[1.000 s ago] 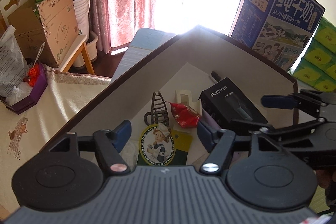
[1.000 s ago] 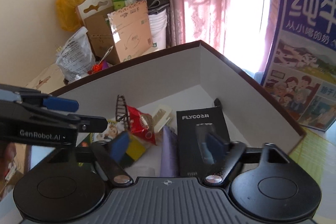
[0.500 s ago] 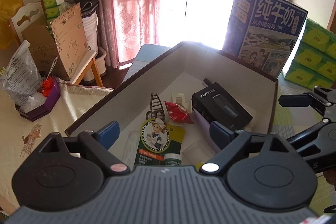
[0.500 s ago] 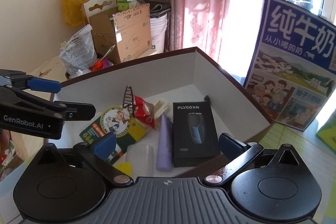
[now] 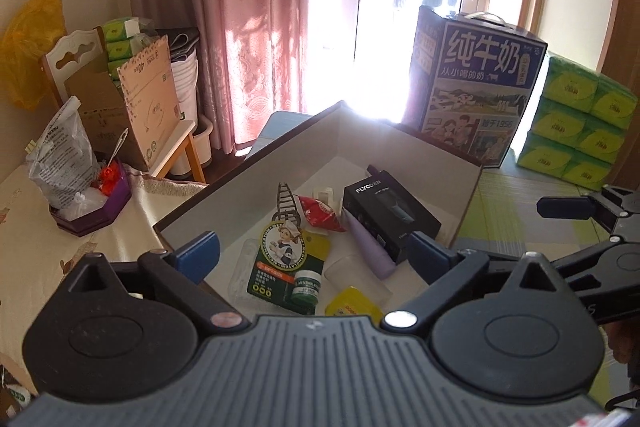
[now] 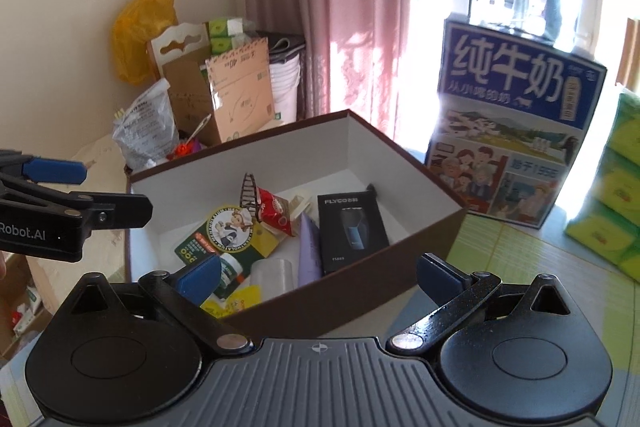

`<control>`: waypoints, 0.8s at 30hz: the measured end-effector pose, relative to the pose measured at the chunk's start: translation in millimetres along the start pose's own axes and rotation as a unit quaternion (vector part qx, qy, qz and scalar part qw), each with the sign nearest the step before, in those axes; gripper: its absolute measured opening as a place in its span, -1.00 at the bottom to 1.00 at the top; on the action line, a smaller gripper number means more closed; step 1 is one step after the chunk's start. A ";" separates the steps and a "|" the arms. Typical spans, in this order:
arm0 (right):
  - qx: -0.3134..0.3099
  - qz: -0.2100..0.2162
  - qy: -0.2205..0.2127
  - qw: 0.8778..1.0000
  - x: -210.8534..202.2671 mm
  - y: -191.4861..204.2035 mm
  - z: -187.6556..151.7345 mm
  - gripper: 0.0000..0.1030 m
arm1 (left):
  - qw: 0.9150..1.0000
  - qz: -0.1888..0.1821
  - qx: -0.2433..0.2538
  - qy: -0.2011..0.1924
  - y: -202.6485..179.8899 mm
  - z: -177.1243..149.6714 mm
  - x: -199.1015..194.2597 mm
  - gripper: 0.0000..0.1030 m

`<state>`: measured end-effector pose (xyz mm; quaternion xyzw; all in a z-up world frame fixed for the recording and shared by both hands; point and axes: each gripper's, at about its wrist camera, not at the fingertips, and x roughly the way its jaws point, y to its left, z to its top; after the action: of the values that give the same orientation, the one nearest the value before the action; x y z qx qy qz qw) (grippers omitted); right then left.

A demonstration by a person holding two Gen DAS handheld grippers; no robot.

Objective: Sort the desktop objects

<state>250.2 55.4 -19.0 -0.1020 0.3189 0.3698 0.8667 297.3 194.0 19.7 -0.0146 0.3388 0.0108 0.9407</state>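
Left gripper (image 5: 314,253) with jaws wide apart and empty above a brown box (image 5: 464,217), black FLYCO carton (image 5: 390,213) at far right inside, green card (image 5: 286,259) near, purple tube (image 5: 368,243) between, blue milk carton (image 5: 476,87) beyond

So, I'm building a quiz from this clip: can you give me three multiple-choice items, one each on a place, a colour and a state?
1. Where does the black FLYCO box lie?
A. inside the brown box
B. on the chair
C. in a gripper

2. What colour is the tube beside it?
A. orange
B. lilac
C. green

3. How is the right gripper?
A. shut on the tube
B. shut on nothing
C. open, holding nothing

Answers: 1 A, it rests on the white floor inside; 2 B, pale purple all along; 3 C, its blue pads stand wide apart with nothing between.
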 end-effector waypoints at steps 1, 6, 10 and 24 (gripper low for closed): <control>0.001 0.000 -0.003 1.000 -5.7 -0.2 -1.5 0.97 | 1.000 0.003 -0.004 -0.001 -1.3 -1.8 -6.2 0.92; 0.006 -0.001 -0.016 1.000 -35.2 0.1 -9.7 0.97 | 1.000 0.005 -0.008 -0.008 -12.2 -8.5 -36.7 0.91; 0.003 0.007 -0.030 1.000 -59.1 0.9 -16.7 0.97 | 1.000 0.012 -0.003 -0.015 -24.7 -15.1 -60.4 0.91; -0.010 0.020 -0.060 0.998 -128.2 -0.1 -39.4 0.97 | 0.999 0.026 -0.023 -0.019 -59.0 -44.6 -132.1 0.91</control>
<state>164.4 -34.8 31.0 -0.0817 0.2643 0.3960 0.8756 168.9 132.1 70.8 -0.0269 0.3204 0.0429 0.9459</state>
